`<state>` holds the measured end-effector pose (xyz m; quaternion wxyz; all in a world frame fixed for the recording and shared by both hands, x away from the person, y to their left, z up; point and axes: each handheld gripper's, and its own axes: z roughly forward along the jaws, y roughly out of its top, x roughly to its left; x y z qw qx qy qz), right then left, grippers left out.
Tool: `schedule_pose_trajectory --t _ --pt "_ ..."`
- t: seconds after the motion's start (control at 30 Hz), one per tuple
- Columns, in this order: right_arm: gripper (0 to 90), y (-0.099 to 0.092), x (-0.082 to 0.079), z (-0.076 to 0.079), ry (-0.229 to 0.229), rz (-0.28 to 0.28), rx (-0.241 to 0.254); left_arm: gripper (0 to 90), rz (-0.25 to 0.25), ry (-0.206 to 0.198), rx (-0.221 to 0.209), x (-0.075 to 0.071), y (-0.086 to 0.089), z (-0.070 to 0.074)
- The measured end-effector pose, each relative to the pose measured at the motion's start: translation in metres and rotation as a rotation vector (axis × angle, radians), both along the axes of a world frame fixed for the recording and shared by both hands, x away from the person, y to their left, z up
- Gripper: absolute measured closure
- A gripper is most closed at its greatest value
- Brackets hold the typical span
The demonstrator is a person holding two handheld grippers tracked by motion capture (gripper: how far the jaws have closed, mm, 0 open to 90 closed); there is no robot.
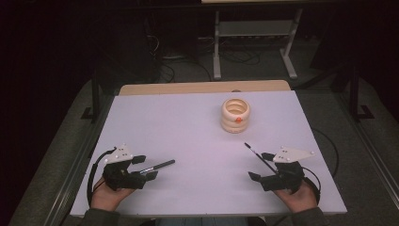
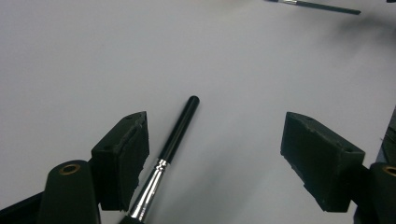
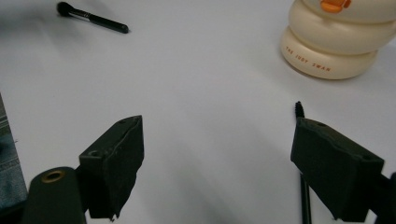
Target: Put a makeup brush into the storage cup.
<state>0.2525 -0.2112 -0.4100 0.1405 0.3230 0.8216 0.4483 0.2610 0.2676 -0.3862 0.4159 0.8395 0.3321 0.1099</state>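
Note:
A cream ribbed holder point(image 1: 235, 114) with an orange spot stands at the far right of the white table point(image 1: 188, 122); in the right gripper view, the holder point(image 3: 331, 51) is at the top right. A black-handled brush point(image 1: 160, 165) with a silver ferrule lies between the open jaws of my left gripper point(image 1: 147, 167), close to one jaw; it is the brush point(image 2: 177, 130) in the view of the left gripper point(image 2: 219, 140). A thin black wand point(image 1: 256, 155) lies by one jaw of my open right gripper point(image 1: 260, 165). That jaw partly hides the wand point(image 3: 299, 109) in the view of the right gripper point(image 3: 219, 149).
A wooden strip point(image 1: 202, 87) runs along the table's far edge. Beyond it are metal table legs point(image 1: 217, 47) and cables on a dark floor. Broad bare surface lies between the grippers and in front of the holder. The brush point(image 3: 93, 18) lies far off in the right gripper view.

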Motion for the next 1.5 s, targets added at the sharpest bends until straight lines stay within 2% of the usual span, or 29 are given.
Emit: schedule_pose_trajectory --t 0.07,0.2,0.4,0.47,0.5,0.53,0.57,0.6,0.63,0.67,0.7,0.77,0.87,1.1,1.17,1.23,1.3,1.33,1.43,1.5 --pt "16.4 -0.002 0.000 0.001 -0.005 -0.006 -0.001 24.8 -0.016 -0.007 0.027 0.005 0.000 0.003" --pt "16.5 -0.002 0.000 0.000 0.009 -0.002 -0.002 28.5 -0.043 0.008 0.074 0.020 0.001 0.009" --pt "16.5 -0.001 0.002 -0.002 0.011 0.011 -0.014 33.8 -0.086 0.008 0.110 0.029 -0.003 0.012" --pt "16.5 -0.001 0.001 -0.001 0.013 0.013 -0.016 35.1 -0.117 0.014 0.151 0.034 -0.005 0.011" --pt "16.5 -0.001 0.001 0.000 0.001 0.016 -0.014 38.9 -0.132 0.027 0.172 0.038 -0.007 0.008" --pt "16.5 -0.001 0.001 0.000 0.001 0.016 -0.014 39.1 -0.132 0.027 0.172 0.038 -0.007 0.008" --pt "16.5 -0.003 0.002 0.002 -0.001 0.011 -0.009 39.5 -0.141 0.052 0.188 0.044 -0.008 0.005" --pt "16.5 -0.004 0.002 0.002 0.003 0.006 0.001 40.5 -0.139 0.069 0.182 0.045 -0.009 0.003" --pt "16.5 -0.004 0.002 0.002 0.000 0.006 0.006 42.2 -0.139 0.069 0.182 0.045 -0.009 0.003" --pt "16.5 -0.004 0.003 0.002 -0.001 0.008 0.008 43.1 -0.150 0.088 0.203 0.049 -0.012 0.001" --pt "16.5 -0.004 0.003 0.002 0.000 0.009 0.007 43.3 -0.150 0.088 0.203 0.049 -0.012 0.001" --pt "16.5 -0.003 0.003 0.001 0.013 0.012 0.007 44.8 -0.158 0.096 0.234 0.053 -0.016 -0.002" --pt "16.5 -0.003 0.004 0.000 0.012 0.015 0.000 46.7 -0.156 0.102 0.243 0.057 -0.017 -0.003" --pt "16.5 -0.005 0.004 0.001 0.007 0.019 0.014 53.5 -0.191 0.166 0.302 0.070 -0.026 -0.007" --pt "16.5 -0.005 0.004 0.001 0.006 0.021 0.017 54.2 -0.204 0.172 0.314 0.071 -0.026 -0.007" --pt "16.5 -0.004 0.005 0.001 0.012 0.027 0.019 55.7 -0.201 0.181 0.319 0.071 -0.029 -0.010" --pt "16.5 -0.003 0.005 0.000 0.016 0.035 0.009 56.6 -0.215 0.204 0.344 0.074 -0.031 -0.015" --pt "16.5 -0.003 0.005 0.000 0.016 0.035 0.009 57.5 -0.215 0.204 0.344 0.074 -0.031 -0.015" --pt "17.0 -0.005 0.004 0.002 0.008 0.035 0.018 61.1 -0.227 0.250 0.358 0.078 -0.033 -0.020" --pt "17.0 -0.005 0.004 0.002 0.010 0.034 0.022 61.2 -0.223 0.255 0.355 0.078 -0.033 -0.022"
